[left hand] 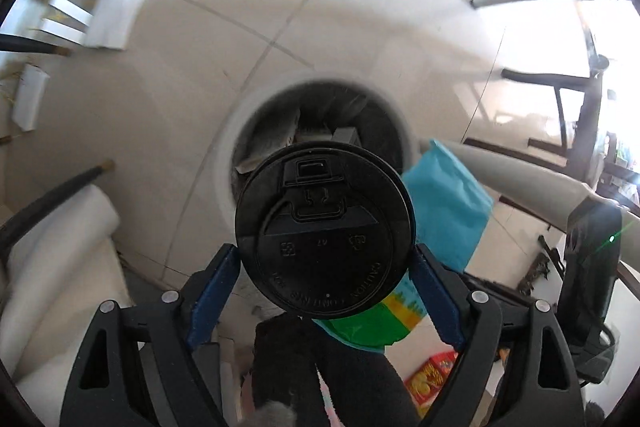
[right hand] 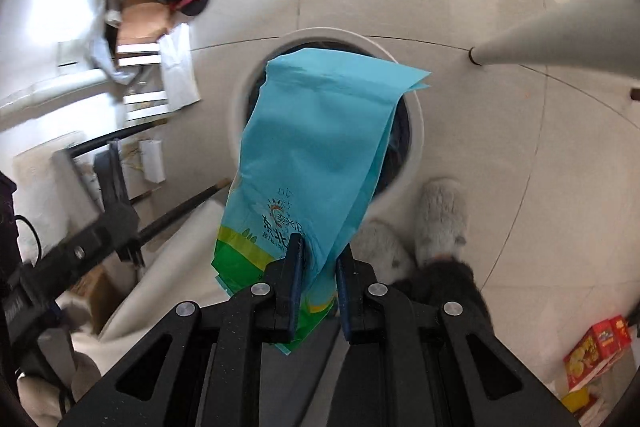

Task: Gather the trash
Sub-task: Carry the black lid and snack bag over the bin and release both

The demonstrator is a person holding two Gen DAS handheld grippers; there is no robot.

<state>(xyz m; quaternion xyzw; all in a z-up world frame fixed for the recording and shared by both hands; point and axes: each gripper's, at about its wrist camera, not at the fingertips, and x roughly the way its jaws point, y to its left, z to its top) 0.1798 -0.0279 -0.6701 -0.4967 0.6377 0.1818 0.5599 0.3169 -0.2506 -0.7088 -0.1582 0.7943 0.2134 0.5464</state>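
My left gripper is shut on a cup with a black plastic lid, held above a white round trash bin that has paper scraps inside. My right gripper is shut on the lower end of a blue and green plastic bag, which hangs over the same bin. The bag also shows in the left wrist view, just right of the cup. The right gripper's body shows at the far right there.
The bin stands on a pale tiled floor. Grey furry slippers are beside it. A white cushion, a red box, grey table legs, white paper and cardboard lie around.
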